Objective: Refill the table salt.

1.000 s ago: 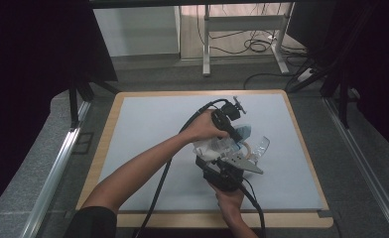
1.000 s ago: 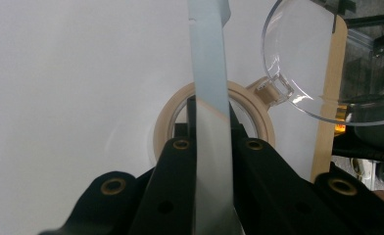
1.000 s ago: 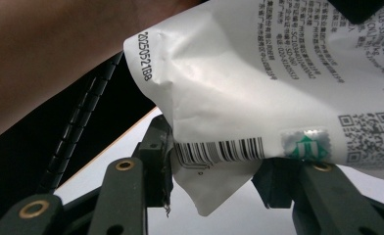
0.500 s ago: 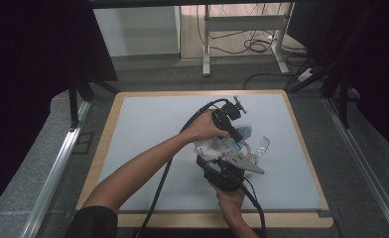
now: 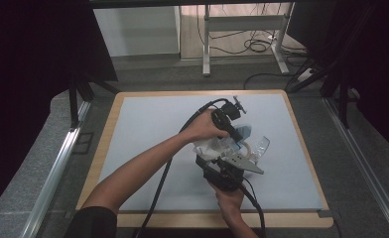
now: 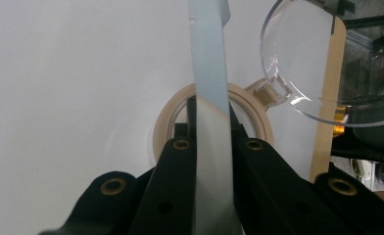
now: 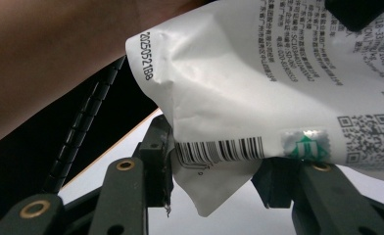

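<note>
The bag [image 5: 213,147] lay near the middle of the table [image 5: 148,129], between the two grippers. The left gripper [image 6: 213,147] was clamped on a pale blue strip [image 6: 209,98] of the bag, which stood up between its jaws. Just beyond it lay a tan ring [image 6: 163,122] with a clear hinged lid [image 6: 302,58]. The right gripper [image 7: 214,171] held the bag's white printed lower edge [image 7: 214,147] between its half-closed jaws, nearer the table's front edge.

Pale blue mat [image 5: 148,129] on wood-edged table [image 5: 108,130], metal desk frame [image 5: 242,34] and cables [image 5: 257,47] beyond
</note>
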Tool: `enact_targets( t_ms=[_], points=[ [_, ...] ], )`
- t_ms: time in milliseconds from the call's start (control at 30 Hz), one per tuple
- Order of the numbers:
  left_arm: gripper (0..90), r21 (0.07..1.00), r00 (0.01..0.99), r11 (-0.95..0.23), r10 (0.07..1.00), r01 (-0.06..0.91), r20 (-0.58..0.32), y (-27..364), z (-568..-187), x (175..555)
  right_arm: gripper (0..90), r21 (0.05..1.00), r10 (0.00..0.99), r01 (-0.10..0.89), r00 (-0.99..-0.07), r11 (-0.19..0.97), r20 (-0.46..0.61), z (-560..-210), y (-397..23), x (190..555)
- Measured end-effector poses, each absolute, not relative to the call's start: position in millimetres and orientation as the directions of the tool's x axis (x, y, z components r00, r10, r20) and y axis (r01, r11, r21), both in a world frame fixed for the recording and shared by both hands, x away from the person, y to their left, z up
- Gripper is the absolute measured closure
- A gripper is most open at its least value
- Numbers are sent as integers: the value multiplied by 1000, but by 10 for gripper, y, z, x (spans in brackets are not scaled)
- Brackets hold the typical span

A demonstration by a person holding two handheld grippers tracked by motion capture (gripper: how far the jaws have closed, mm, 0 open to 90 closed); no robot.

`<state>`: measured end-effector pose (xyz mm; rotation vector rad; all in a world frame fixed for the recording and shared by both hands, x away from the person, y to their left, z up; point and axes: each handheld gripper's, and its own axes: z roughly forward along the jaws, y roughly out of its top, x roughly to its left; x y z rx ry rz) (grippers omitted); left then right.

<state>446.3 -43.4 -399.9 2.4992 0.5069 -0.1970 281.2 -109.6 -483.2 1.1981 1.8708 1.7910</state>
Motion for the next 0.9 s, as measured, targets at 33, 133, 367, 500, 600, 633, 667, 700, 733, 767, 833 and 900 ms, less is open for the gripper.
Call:
enact_targets(
  t_ms=[33, 133, 367, 500, 600, 633, 667, 700, 733, 767, 833, 900],
  points=[
    [897, 511, 917, -762, 313, 398, -247, -434, -4000, 4463, 560, 925, 717, 361, -613, -117, 330, -4832, -1095, 2812],
    [898, 509, 917, -763, 313, 399, -249, -438, -4003, 4463, 560, 925, 718, 362, -612, -119, 332, -4835, -1092, 2810],
    [897, 509, 916, -763, 314, 399, -248, -434, -4002, 4465, 561, 923, 716, 363, -612, -124, 337, -4835, -1090, 2813],
    [897, 508, 917, -764, 314, 399, -248, -439, -3999, 4463, 561, 923, 714, 364, -612, -127, 340, -4831, -1093, 2816],
    [897, 508, 918, -766, 310, 394, -245, -443, -4001, 4466, 562, 922, 713, 365, -612, -129, 342, -4828, -1095, 2818],
    [897, 508, 918, -766, 311, 395, -245, -444, -4002, 4465, 562, 922, 713, 366, -612, -129, 343, -4828, -1096, 2819],
    [897, 507, 918, -766, 311, 394, -244, -446, -4005, 4465, 562, 922, 714, 365, -612, -127, 341, -4829, -1097, 2819],
    [897, 506, 918, -767, 311, 395, -245, -446, -4005, 4467, 562, 922, 713, 366, -612, -127, 341, -4829, -1097, 2820],
    [897, 506, 918, -766, 312, 395, -245, -446, -4005, 4468, 562, 922, 713, 367, -612, -128, 342, -4829, -1097, 2821],
    [897, 506, 918, -766, 311, 396, -246, -446, -4005, 4470, 562, 921, 712, 367, -611, -130, 344, -4828, -1097, 2822],
    [897, 504, 918, -767, 311, 396, -248, -447, -4006, 4474, 562, 920, 711, 369, -610, -134, 348, -4826, -1097, 2823],
    [897, 505, 918, -767, 310, 395, -248, -448, -4008, 4477, 562, 919, 711, 369, -610, -135, 349, -4825, -1098, 2826]
  ],
)
